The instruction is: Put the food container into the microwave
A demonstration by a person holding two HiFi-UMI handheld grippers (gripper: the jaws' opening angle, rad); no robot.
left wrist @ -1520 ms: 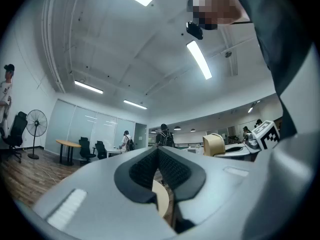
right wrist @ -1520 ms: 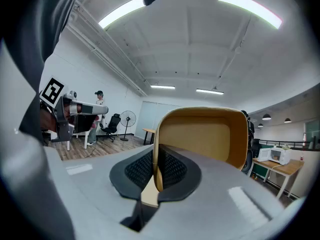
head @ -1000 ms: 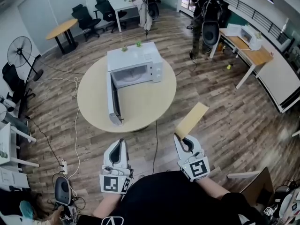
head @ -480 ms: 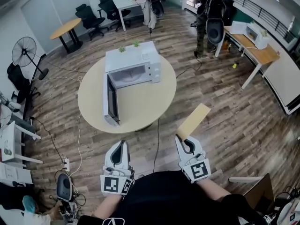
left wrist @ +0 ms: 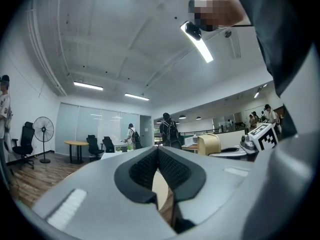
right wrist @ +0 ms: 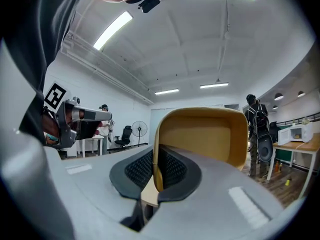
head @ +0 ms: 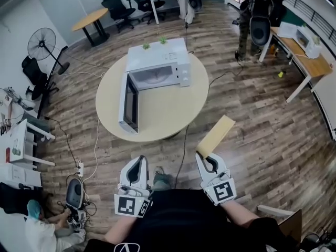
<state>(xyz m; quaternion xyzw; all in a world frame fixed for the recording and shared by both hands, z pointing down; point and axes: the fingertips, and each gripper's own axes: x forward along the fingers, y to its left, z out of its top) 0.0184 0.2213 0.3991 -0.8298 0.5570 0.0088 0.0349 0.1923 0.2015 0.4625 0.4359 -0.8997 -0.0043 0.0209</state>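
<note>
A white microwave point(head: 157, 66) stands on a round wooden table point(head: 163, 109), its door point(head: 129, 105) swung open toward me. My right gripper point(head: 205, 157) is shut on the rim of a tan food container point(head: 216, 135), held out over the floor short of the table. In the right gripper view the container point(right wrist: 210, 134) stands up between the jaws. My left gripper point(head: 137, 164) is close to my body with its jaws together and nothing in them; in the left gripper view its pads point(left wrist: 167, 166) meet.
A cable point(head: 181, 156) runs across the wooden floor from the table toward me. A floor fan point(head: 46, 43) and office chairs point(head: 118, 5) are at the back left. People stand at the back near a desk point(head: 302, 51). Equipment and another person point(head: 47, 230) lie at the lower left.
The table and microwave have shifted a little nearer and to the right in the head view as I move toward them. Both grippers keep their pose; the container stays in the right one.
</note>
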